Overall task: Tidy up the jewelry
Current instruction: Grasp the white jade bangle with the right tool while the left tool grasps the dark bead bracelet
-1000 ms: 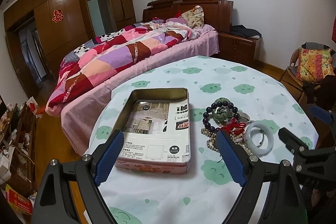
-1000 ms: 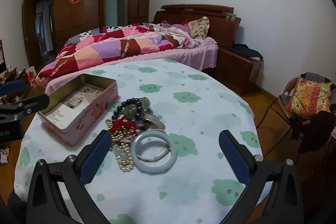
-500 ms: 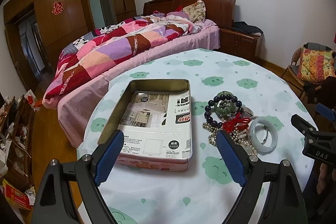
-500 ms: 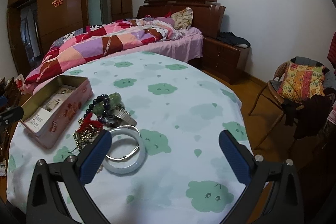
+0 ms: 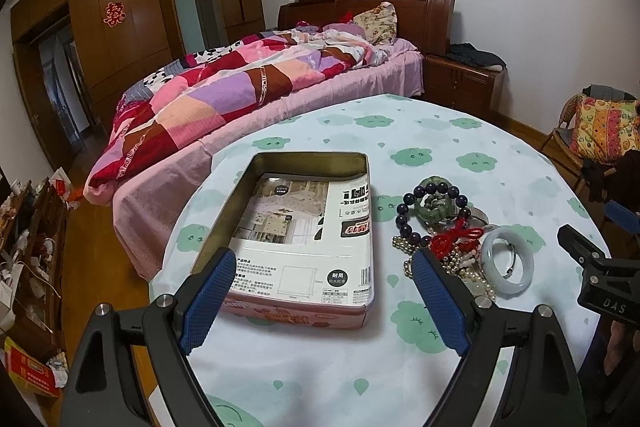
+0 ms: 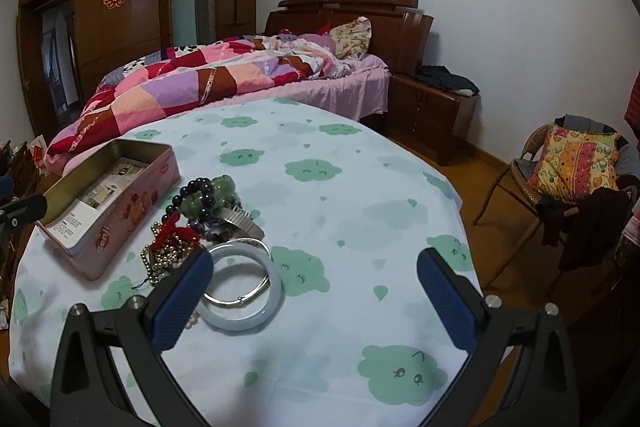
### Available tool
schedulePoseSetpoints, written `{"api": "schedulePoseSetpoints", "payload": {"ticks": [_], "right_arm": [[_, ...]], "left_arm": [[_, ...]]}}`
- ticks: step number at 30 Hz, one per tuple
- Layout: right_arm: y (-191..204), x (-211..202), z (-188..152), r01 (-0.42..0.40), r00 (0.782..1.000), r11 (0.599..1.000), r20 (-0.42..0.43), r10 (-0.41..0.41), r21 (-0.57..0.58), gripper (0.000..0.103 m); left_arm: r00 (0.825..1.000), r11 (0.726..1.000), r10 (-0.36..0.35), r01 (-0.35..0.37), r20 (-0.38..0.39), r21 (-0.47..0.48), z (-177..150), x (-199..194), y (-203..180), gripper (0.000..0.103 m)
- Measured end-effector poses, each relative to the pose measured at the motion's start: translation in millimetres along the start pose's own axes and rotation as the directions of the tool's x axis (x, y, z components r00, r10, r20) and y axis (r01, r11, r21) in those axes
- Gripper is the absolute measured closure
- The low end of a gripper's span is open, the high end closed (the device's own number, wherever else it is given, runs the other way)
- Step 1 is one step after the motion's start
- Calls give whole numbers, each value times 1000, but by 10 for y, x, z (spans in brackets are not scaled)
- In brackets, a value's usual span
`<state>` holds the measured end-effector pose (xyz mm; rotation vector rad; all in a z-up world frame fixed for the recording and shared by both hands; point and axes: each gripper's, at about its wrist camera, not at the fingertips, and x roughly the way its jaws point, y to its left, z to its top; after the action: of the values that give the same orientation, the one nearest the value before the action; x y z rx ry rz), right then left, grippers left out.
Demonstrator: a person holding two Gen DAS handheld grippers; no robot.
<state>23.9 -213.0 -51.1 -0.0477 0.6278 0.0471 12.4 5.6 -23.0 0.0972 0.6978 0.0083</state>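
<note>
A pink tin box (image 5: pixel 296 311) (image 6: pixel 116 223) lies open on the round table, with a printed paper sheet (image 5: pixel 304 239) inside. To its right sits a pile of jewelry: a dark bead bracelet (image 5: pixel 404 211) (image 6: pixel 200 187), a green jade piece (image 5: pixel 436 205) (image 6: pixel 200 203), a red cord (image 5: pixel 452 239) (image 6: pixel 176 231), a gold bead chain (image 6: pixel 160 259) and a pale jade bangle (image 5: pixel 508 263) (image 6: pixel 244 287) with a silver ring inside it. My left gripper (image 5: pixel 322 275) hangs open over the tin's near end. My right gripper (image 6: pixel 314 275) is open, its left finger beside the bangle.
The table wears a white cloth with green clouds (image 6: pixel 360 227). Behind it is a bed with a patchwork quilt (image 5: pixel 240 87), wooden wardrobes (image 5: pixel 120 27) and a nightstand (image 6: pixel 432 115). A wicker chair with a cushion (image 6: pixel 572 163) stands at right. Floor clutter (image 5: pixel 28 247) is at left.
Both grippers shifted slightly over the table while staying open. In the right view the jewelry pile and tin slid back toward the centre. Nothing was picked up.
</note>
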Motion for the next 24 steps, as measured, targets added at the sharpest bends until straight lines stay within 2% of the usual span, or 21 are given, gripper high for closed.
{"api": "schedulePoseSetpoints", "payload": {"ticks": [5, 9, 12, 14, 19, 21, 24], "right_arm": [[-1, 41, 4, -10, 1000, 1000, -6, 10, -11, 0], [6, 84, -2, -66, 998, 998, -19, 65, -16, 1], [54, 163, -23, -106, 993, 993, -49, 104, -51, 16], [91, 238, -58, -123, 990, 990, -78, 118, -74, 21], [166, 491, -147, -157, 973, 983, -184, 137, -98, 49], [189, 553, -155, -153, 972, 981, -198, 128, -117, 50], [204, 634, -151, -161, 967, 978, -220, 129, -134, 56]], "left_arm": [[1000, 1000, 9, -9, 3, -20, 20, 16, 85, 14], [1000, 999, 25, -25, -10, -33, 14, 140, 161, 14], [999, 998, 25, -26, -31, -49, -22, 273, 196, 14], [999, 999, 26, -28, -46, -47, -45, 344, 185, 14], [998, 999, 9, -11, -56, -40, -74, 432, 140, 14], [998, 999, 6, -8, -56, -39, -65, 451, 132, 14], [999, 999, -3, 1, -51, -39, -51, 460, 119, 14]]}}
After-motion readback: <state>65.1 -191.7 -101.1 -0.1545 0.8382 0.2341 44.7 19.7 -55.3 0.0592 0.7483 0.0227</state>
